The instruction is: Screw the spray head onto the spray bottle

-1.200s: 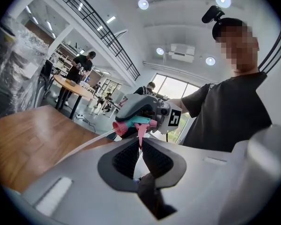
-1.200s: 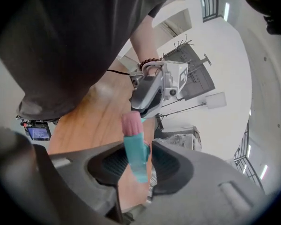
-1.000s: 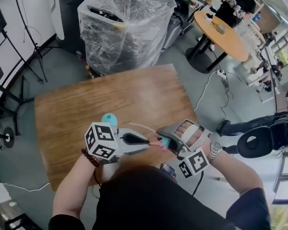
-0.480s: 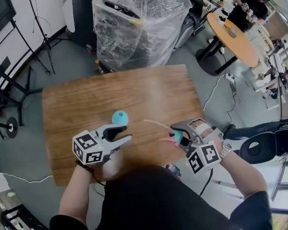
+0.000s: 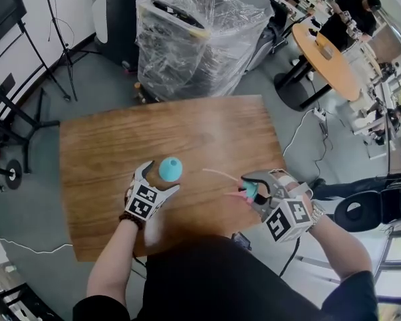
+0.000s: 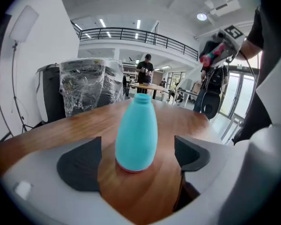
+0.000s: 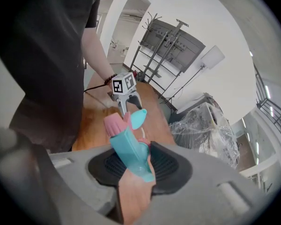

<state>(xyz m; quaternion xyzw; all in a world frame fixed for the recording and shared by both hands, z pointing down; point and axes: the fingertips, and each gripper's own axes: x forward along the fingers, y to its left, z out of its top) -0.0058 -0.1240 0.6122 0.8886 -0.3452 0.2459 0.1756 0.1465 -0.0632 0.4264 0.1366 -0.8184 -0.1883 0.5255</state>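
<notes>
The spray bottle (image 5: 170,168) is a teal, egg-shaped flask with a narrow open neck and a thin pink rim at its base; it stands upright on the wooden bench (image 5: 207,132), a little toward the near left of the top; in the left gripper view it (image 6: 136,132) sits between the two dark pads with clear gaps on both sides; the left tool (image 5: 162,178) is opening, jaws spread wide, pads off the flask. The spray head (image 5: 249,191) is teal with pink parts and a thin pale dip tube (image 5: 217,174) that points toward the bottle; it is up in the air off the bench's near right corner, well apart from the bottle's neck; the right tool (image 5: 250,191) is clamped on it, and the right gripper view shows the head's (image 7: 126,144) teal body pinched between the ribbed pads of that tool (image 7: 133,165). Beyond the bench stands a bulky machine wrapped in clear plastic (image 5: 194,32); further right is a round table (image 5: 327,55) with a person (image 5: 351,12) beside it; light stands (image 5: 53,39) rise at the left; nothing lies on the bench between bottle and head.
</notes>
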